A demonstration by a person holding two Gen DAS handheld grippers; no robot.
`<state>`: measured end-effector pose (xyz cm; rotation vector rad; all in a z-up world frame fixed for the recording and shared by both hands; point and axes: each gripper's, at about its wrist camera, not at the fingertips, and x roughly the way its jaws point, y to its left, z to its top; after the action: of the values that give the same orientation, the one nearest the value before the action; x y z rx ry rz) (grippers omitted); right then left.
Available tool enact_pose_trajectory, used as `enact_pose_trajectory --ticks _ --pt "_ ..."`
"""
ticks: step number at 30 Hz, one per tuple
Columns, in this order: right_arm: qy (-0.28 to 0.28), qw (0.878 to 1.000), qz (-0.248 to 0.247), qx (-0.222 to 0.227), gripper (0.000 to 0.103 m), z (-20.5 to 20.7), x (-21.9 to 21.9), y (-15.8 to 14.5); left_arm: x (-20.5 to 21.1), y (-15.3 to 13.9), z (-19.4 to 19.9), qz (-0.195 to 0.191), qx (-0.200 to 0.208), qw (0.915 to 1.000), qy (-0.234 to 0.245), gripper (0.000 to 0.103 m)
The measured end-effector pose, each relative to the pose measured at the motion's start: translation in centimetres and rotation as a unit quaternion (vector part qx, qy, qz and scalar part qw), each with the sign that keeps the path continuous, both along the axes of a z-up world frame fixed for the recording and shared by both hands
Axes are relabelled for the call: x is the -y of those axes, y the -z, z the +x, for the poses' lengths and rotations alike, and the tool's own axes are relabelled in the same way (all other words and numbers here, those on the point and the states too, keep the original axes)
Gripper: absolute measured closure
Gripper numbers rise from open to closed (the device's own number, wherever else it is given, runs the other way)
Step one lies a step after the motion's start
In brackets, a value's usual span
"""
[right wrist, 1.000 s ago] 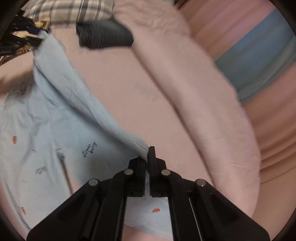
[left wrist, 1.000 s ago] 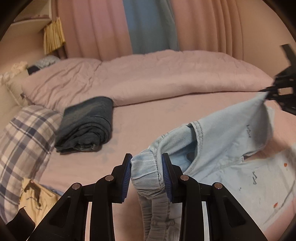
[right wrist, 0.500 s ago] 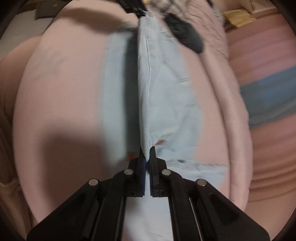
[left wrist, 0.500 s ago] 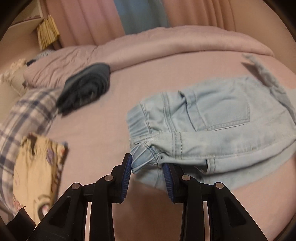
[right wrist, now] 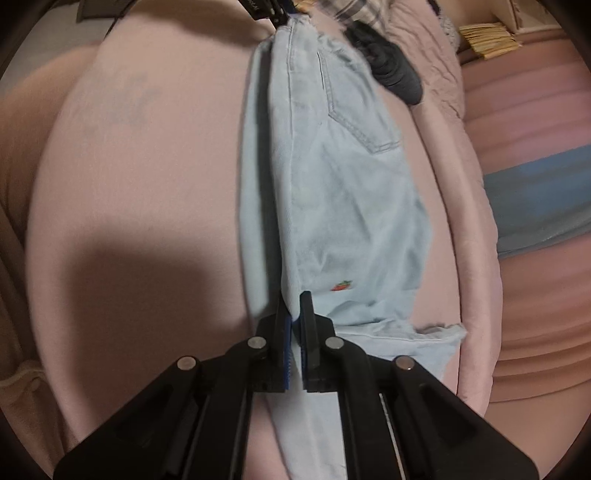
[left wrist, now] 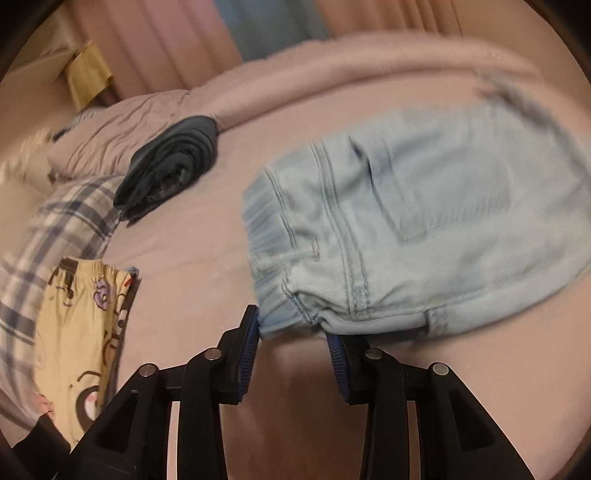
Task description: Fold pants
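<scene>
Light blue denim pants (left wrist: 424, 221) lie folded lengthwise on the pink bed, back pocket up. My left gripper (left wrist: 291, 332) holds the waistband corner between its blue pads, jaws partly apart around the bunched cloth. In the right wrist view the pants (right wrist: 343, 192) stretch away from me to the left gripper (right wrist: 269, 9) at the top. My right gripper (right wrist: 294, 321) is shut on the folded edge of the leg, near a small red strawberry print (right wrist: 341, 286).
A folded dark denim garment (left wrist: 170, 162) lies beyond the waistband. A plaid pillow (left wrist: 55, 236) and a yellow cartoon-print garment (left wrist: 81, 332) lie at the left. A rolled pink duvet (left wrist: 332, 74) runs along the far side, with curtains behind.
Both grippers have swung the pants down from the air onto the bed. One half now lies folded over the other, stretched straight between the grippers.
</scene>
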<state>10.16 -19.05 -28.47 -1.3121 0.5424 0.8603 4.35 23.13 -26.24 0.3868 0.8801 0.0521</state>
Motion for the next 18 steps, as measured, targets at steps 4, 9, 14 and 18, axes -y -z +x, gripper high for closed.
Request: enact_pose_trajectory --ticks 4,9,14,18 --pt "0.016 1.000 0.012 0.005 0.094 0.7 -0.2 0.6 -1.5 -1.0 -0.6 -0.015 0.000 0.9988 -0.047 0.021" --pt "0.040 0.998 0.051 -0.004 0.077 0.7 1.6 -1.7 -4.3 -4.1 -3.7 -0.084 0.021 0.9908 -0.104 0.019" --pt "0.107 0.971 0.171 -0.131 0.061 2.9 6.1 -7.2 -2.4 -8.1 -5.7 -0.141 0.065 0.9847 -0.079 0.019" --pt "0.234 0.911 0.274 -0.201 0.061 9.4 10.5 -10.7 2.9 -9.4 -3.9 -0.190 0.065 0.9797 0.000 0.020"
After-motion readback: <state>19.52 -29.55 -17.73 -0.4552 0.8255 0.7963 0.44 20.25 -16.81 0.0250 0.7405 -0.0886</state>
